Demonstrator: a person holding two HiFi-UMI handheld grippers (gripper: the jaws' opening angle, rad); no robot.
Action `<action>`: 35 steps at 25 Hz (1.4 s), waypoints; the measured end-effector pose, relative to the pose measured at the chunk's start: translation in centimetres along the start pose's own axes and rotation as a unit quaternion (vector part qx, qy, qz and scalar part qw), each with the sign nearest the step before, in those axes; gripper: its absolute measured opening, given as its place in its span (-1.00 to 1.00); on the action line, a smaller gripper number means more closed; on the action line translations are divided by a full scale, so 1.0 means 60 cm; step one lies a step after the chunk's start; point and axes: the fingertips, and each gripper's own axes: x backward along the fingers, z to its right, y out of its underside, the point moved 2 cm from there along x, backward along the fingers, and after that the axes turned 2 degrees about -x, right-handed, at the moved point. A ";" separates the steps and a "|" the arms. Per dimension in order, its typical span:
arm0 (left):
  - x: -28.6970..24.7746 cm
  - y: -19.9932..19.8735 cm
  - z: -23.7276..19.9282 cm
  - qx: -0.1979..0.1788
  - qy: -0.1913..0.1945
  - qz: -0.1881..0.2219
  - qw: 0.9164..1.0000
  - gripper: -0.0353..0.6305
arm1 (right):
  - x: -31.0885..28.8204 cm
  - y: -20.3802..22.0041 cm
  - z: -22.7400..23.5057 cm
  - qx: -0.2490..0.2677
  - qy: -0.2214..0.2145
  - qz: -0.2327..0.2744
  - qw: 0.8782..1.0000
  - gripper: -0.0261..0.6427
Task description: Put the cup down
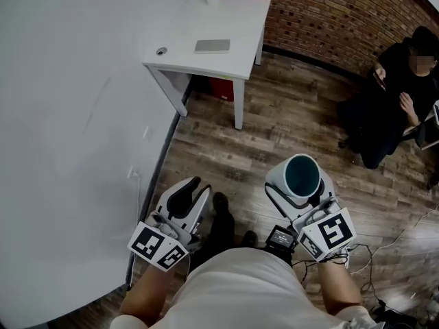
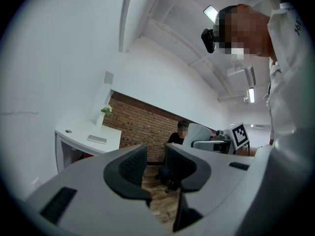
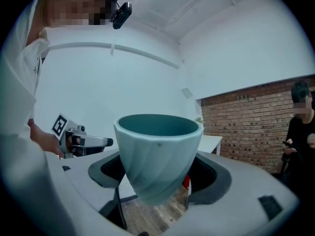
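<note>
- Head view: the right tongs (image 1: 300,185) grip a teal cup (image 1: 302,172), upright, at 4 o'clock, in the air above the wooden floor (image 1: 288,129). The white worktop (image 1: 226,19) lies well apart at 12 o'clock. The cup is not yet set down, so the whole task seems left to do.
- Left gripper view: the left tongs (image 2: 155,163) stand open with nothing between them, plainer here than from above. The worktop shows at 9 o'clock.
- Right gripper view: only here is the grip clear. Both pads press the cup's lower sides, and its rim is level.
</note>
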 end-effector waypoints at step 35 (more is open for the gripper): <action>-0.263 -0.093 -0.389 0.012 0.006 -0.019 1.000 -0.58 | -0.433 -0.085 0.194 -0.001 0.005 -0.013 1.000 0.22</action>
